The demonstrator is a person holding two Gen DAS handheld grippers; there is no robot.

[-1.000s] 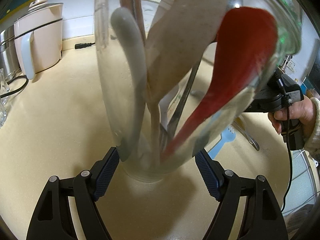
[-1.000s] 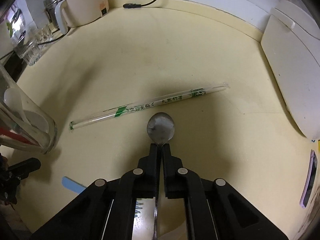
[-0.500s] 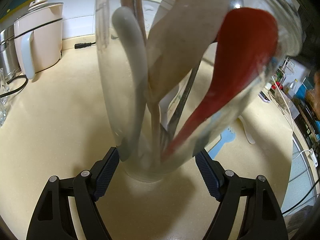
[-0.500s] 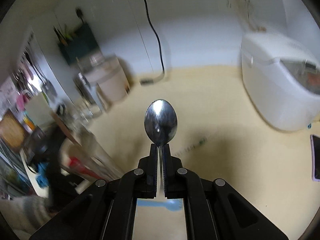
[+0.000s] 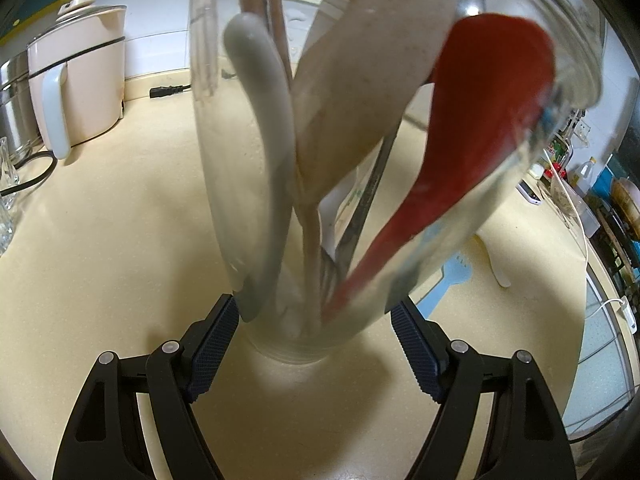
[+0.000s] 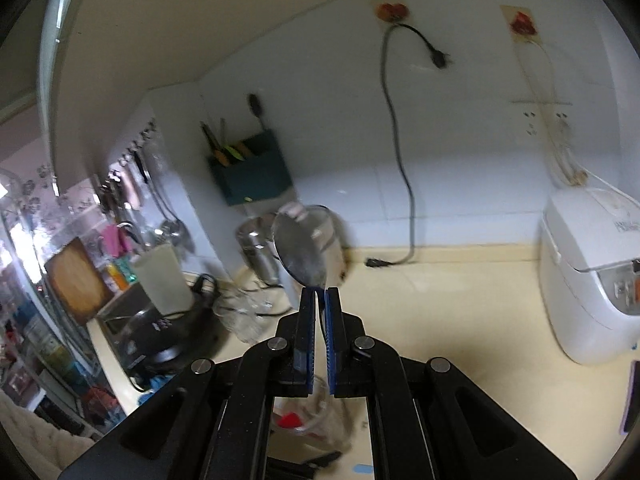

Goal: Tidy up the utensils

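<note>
A clear glass jar (image 5: 224, 184) fills the left wrist view, with my left gripper (image 5: 316, 320) shut on its lower part, one pad against each side. Inside stand a red spoon (image 5: 488, 112), a grey spoon (image 5: 264, 120), a broad beige spoon (image 5: 360, 80), brown chopsticks (image 5: 276, 20) and a dark metal handle (image 5: 372, 196). My right gripper (image 6: 320, 292) is shut on a metal spoon (image 6: 300, 252), whose bowl sticks up past the fingertips, high over the counter. Below it the jar (image 6: 320, 420) shows blurred, with the red spoon (image 6: 290, 420) in it.
A blue utensil (image 5: 452, 276) and a white spoon (image 5: 496, 264) lie on the cream counter (image 5: 100, 260) right of the jar. A pale electric pot (image 5: 76, 76) and a loose plug (image 5: 168, 90) are at the back left. A white rice cooker (image 6: 592, 272) stands at the right.
My right gripper has risen with the metal spoon and tipped up from the counter toward the wall. Its hand has left the left wrist view. The left gripper and jar stayed put.
</note>
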